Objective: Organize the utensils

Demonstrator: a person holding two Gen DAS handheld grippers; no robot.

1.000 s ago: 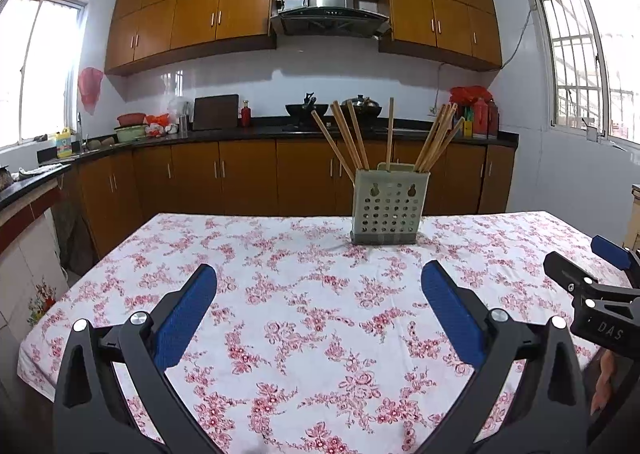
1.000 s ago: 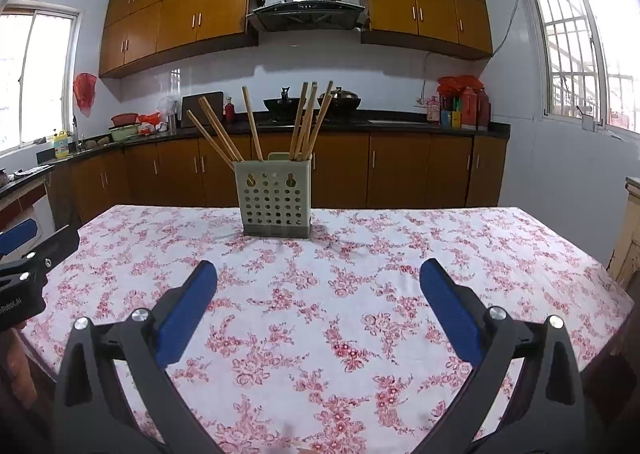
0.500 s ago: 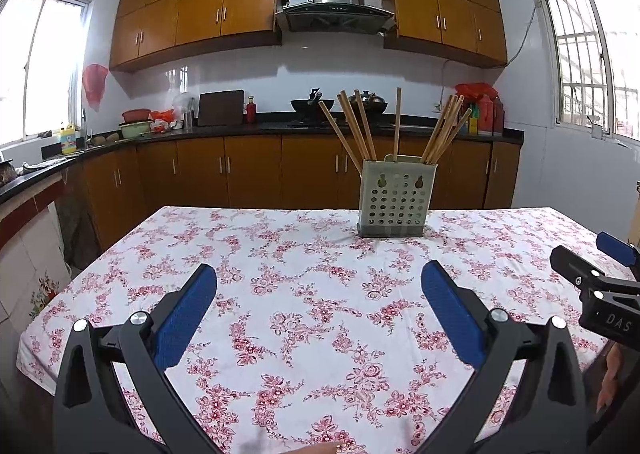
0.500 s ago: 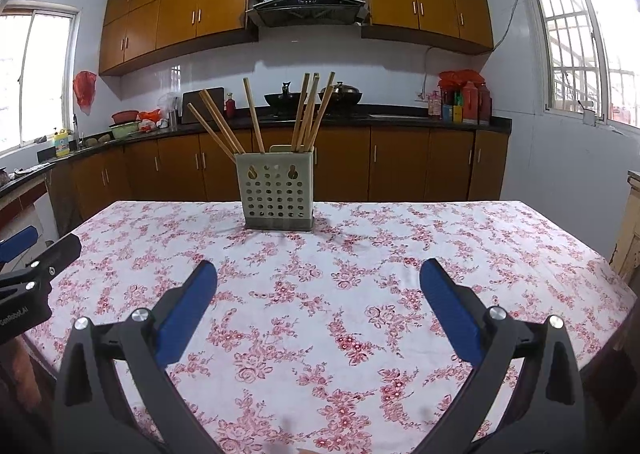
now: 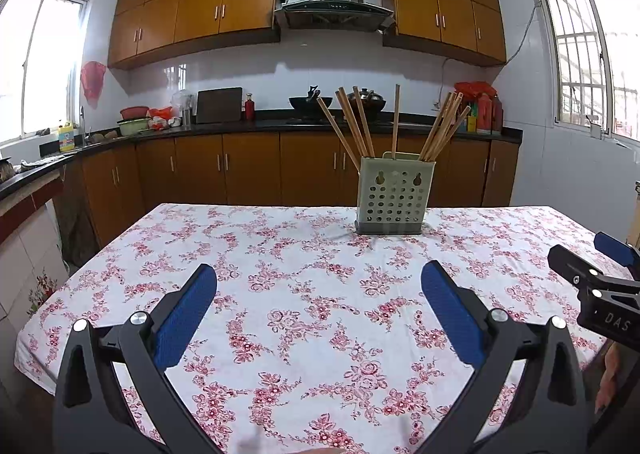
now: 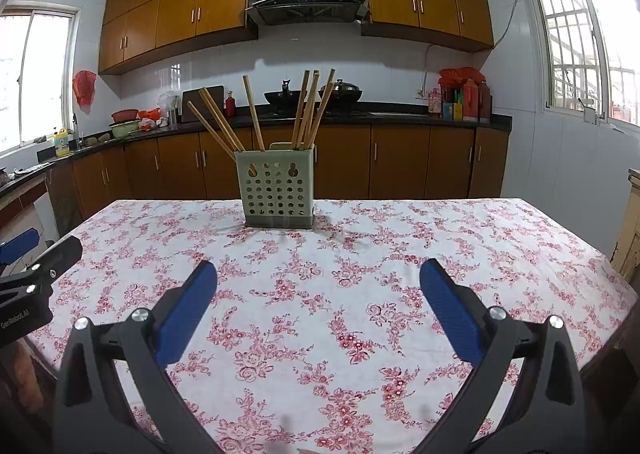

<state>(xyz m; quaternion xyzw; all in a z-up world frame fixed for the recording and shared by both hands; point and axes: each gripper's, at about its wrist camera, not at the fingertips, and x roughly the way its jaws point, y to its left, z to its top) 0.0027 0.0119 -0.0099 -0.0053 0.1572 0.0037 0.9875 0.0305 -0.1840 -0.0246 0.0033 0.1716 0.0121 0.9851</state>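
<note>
A pale green perforated utensil holder [image 5: 394,195] [image 6: 278,189] stands upright near the far edge of the floral-clothed table [image 5: 304,294] [image 6: 360,274]. Several wooden chopsticks [image 5: 360,121] [image 6: 308,109] stick out of it, fanned left and right. My left gripper [image 5: 318,304] hovers open over the near part of the table, nothing between its blue pads. My right gripper [image 6: 318,302] is likewise open and empty, well short of the holder. The right gripper's tip [image 5: 600,286] shows at the right edge of the left wrist view; the left gripper's tip [image 6: 36,270] shows at the left edge of the right wrist view.
Wooden cabinets and a dark kitchen counter [image 5: 280,125] run along the far wall, with a wok, pot and bottles on it. A sink counter [image 5: 32,169] runs along the left wall. The table's left edge [image 5: 80,270] drops to a tiled floor.
Both grippers have drawn back and tilted up a little: the holder sits lower and farther in both views, and more of the table shows. Both stay open and empty.
</note>
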